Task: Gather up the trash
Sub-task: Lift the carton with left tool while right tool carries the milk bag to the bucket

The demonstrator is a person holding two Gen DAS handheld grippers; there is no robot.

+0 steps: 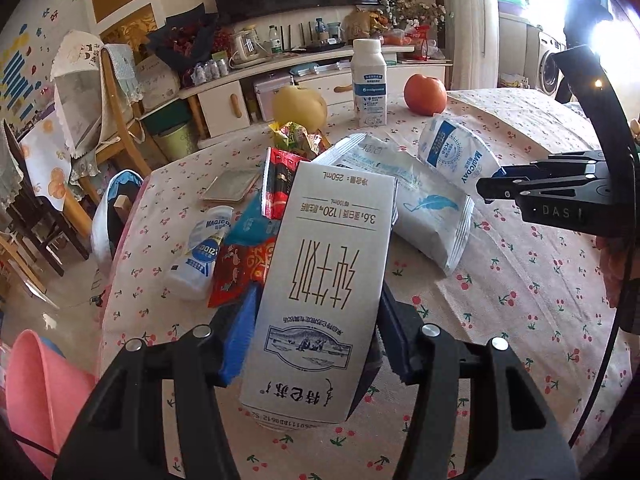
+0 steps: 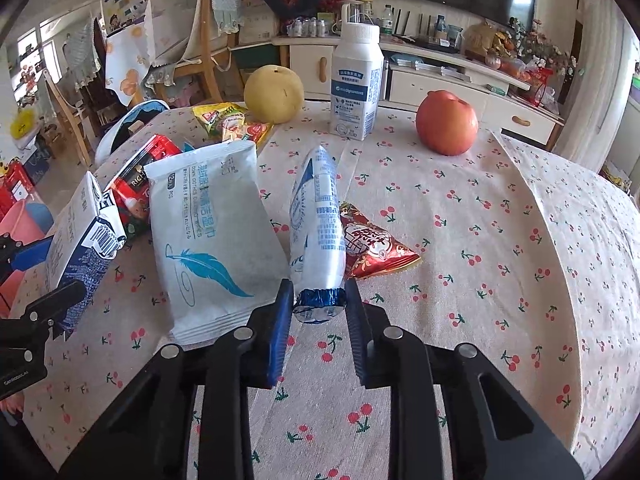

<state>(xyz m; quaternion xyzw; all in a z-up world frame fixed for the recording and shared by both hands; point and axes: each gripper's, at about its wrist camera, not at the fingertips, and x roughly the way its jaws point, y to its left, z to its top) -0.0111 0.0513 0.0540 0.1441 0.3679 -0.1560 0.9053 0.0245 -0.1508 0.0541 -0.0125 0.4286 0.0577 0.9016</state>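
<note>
White plastic, foil-capped, the little yogurt bottle [image 2: 318,236] lies with its long axis running straight away from your right gripper [image 2: 319,306], cap end between the closing blue pads, which look to be touching its cap. Left of that bottle, your left gripper [image 1: 316,328] is clamped on the milk carton [image 1: 320,284], lifted off the cherry-print tablecloth [image 2: 500,280]. Beyond the bottle stand fruit and a TV cabinet.
</note>
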